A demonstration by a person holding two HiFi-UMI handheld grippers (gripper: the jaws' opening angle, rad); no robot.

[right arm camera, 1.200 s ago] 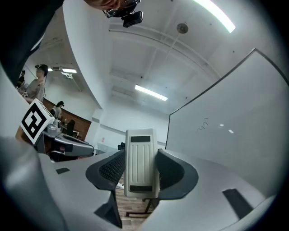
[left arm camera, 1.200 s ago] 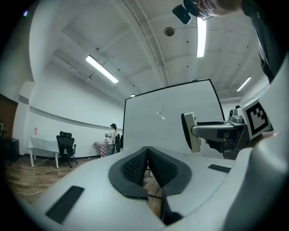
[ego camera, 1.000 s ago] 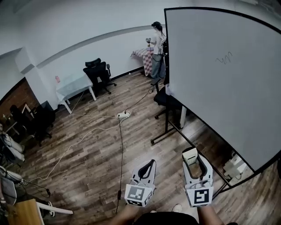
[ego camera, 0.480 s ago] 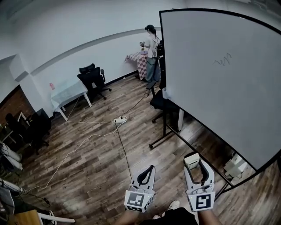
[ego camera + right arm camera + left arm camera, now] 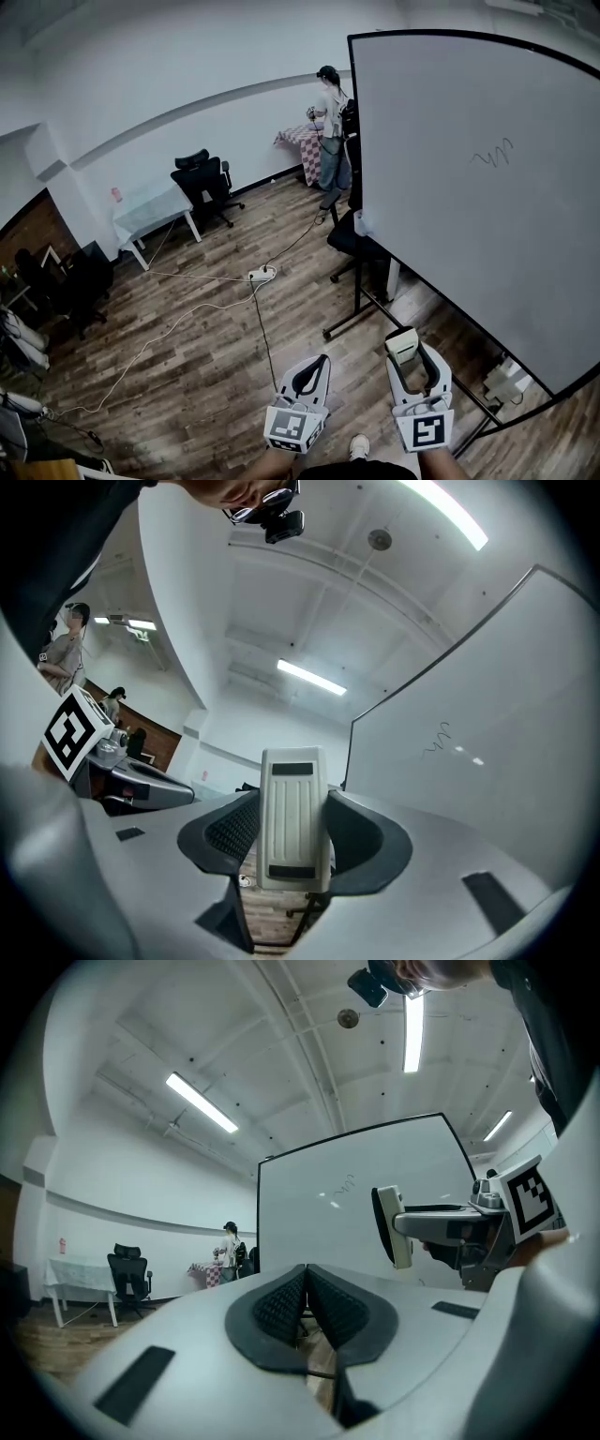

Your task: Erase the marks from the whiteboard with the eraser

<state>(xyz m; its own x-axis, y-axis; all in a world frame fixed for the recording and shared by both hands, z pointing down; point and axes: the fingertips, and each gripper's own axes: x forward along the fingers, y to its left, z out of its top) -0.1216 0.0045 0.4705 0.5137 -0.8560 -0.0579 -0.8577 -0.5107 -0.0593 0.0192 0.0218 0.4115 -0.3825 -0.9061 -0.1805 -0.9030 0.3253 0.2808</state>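
1. Whiteboard (image 5: 469, 206): right side cut off by the frame; one small squiggle mark (image 5: 492, 153) near the upper right.
2. Right gripper (image 5: 411, 349): held low, pointing forward, jaws clamped on the white eraser (image 5: 293, 822), clear of the board.
3. Left gripper (image 5: 319, 364): alongside, jaws pressed together, empty.

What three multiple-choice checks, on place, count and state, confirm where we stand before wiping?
1. Where is the eraser?
A) between the right gripper's jaws
B) on the floor
C) on a chair

2. How many scribbles are on the whiteboard?
A) none
B) one
C) three

3. The left gripper's jaws are:
A) wide apart
B) shut on a marker
C) shut, empty

Answers: 1 A, the right gripper view shows it clamped; 2 B, a single squiggle sits upper right; 3 C, they meet with nothing between.
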